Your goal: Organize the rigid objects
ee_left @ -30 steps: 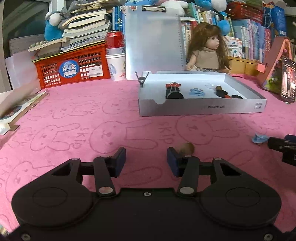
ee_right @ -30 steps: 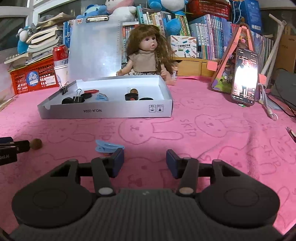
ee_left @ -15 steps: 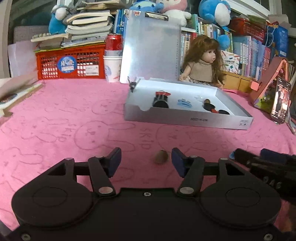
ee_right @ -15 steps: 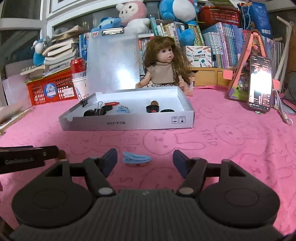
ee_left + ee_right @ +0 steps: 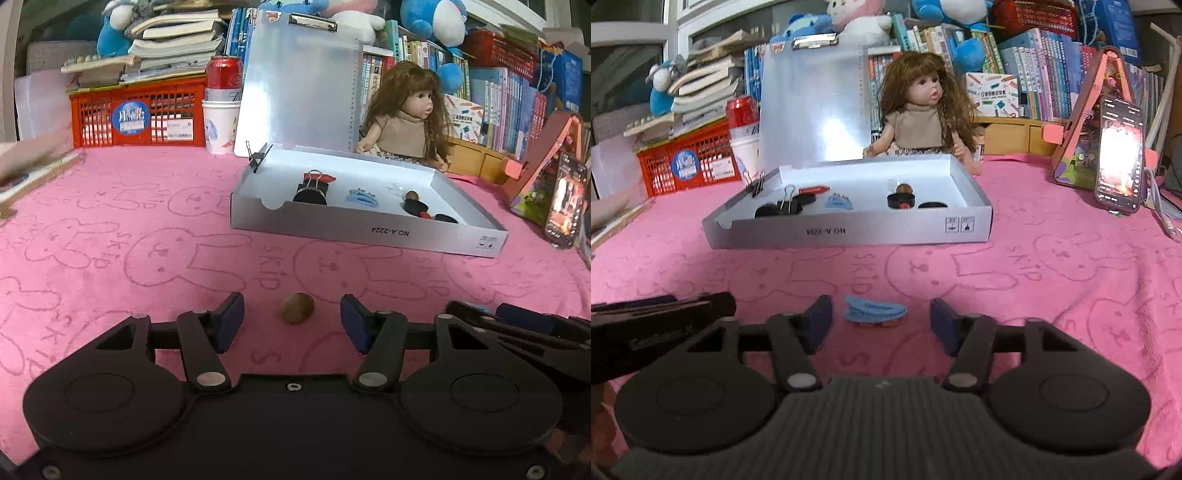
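Observation:
A small brown nut-like ball (image 5: 296, 313) lies on the pink cloth between the open jaws of my left gripper (image 5: 291, 322), touching neither pad. A blue hair clip (image 5: 874, 311) lies on the cloth between the open jaws of my right gripper (image 5: 881, 322), also untouched. The white box (image 5: 369, 230) stands beyond them; it also shows in the right wrist view (image 5: 849, 230). It holds binder clips (image 5: 788, 201), another blue clip (image 5: 839, 202), a red piece and black round parts. The right gripper's body (image 5: 524, 332) shows at the left view's right edge.
A doll (image 5: 923, 118) sits behind the box, beside an upright clipboard (image 5: 812, 107). A red crate (image 5: 138, 114), a can on a paper cup (image 5: 221, 107) and book stacks stand at the back left. A phone on a stand (image 5: 1119, 151) is at the right.
Both grippers have moved forward and centred on their objects: the brown ball now sits midway between the left jaws, the blue clip between the right jaws. Both stay open.

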The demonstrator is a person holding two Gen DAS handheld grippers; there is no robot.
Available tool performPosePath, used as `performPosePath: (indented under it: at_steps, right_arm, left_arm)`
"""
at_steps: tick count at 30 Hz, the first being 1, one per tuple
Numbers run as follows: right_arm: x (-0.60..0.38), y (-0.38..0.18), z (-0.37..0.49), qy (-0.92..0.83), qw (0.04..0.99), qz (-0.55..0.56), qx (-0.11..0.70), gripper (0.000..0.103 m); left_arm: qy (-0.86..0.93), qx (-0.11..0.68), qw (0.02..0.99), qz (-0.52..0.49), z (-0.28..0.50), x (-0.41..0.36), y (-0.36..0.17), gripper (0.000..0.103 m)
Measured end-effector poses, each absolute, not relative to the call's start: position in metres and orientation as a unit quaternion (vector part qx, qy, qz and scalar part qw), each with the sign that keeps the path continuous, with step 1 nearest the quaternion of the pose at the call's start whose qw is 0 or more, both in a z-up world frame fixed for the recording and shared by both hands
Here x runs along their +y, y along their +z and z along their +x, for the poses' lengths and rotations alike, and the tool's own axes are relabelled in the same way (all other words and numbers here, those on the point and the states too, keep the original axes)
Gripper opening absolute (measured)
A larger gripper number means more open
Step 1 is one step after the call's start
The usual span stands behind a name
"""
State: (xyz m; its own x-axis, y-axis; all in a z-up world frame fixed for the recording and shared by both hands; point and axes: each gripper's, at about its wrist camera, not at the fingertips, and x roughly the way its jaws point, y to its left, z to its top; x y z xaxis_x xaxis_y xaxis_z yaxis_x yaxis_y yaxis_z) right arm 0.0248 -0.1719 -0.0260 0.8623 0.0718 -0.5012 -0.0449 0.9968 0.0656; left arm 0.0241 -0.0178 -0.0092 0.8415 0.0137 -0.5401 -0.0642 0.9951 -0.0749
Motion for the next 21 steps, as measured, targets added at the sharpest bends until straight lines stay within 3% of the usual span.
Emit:
performPosePath:
  at_steps: [1, 4, 21]
  right_arm:
    - [-0.172, -0.026, 0.024, 0.027, 0.965, 0.022, 0.258, 0.043]
    - [-0.174, -0.026, 0.024, 0.034, 0.965, 0.029, 0.257, 0.043]
    - [-0.176, -0.013, 0.022, 0.041, 0.971, 0.024, 0.234, 0.042]
  left_arm:
    - [0.025, 0.278, 0.959, -0.037, 0.025, -0.02, -0.01, 0.052]
    - [0.031, 0.272, 0.961, -0.028, 0.026, -0.023, -0.012, 0.02]
    - [-0.015, 0.264, 0.964, -0.018, 0.023, -0.027, 0.009, 0.019]
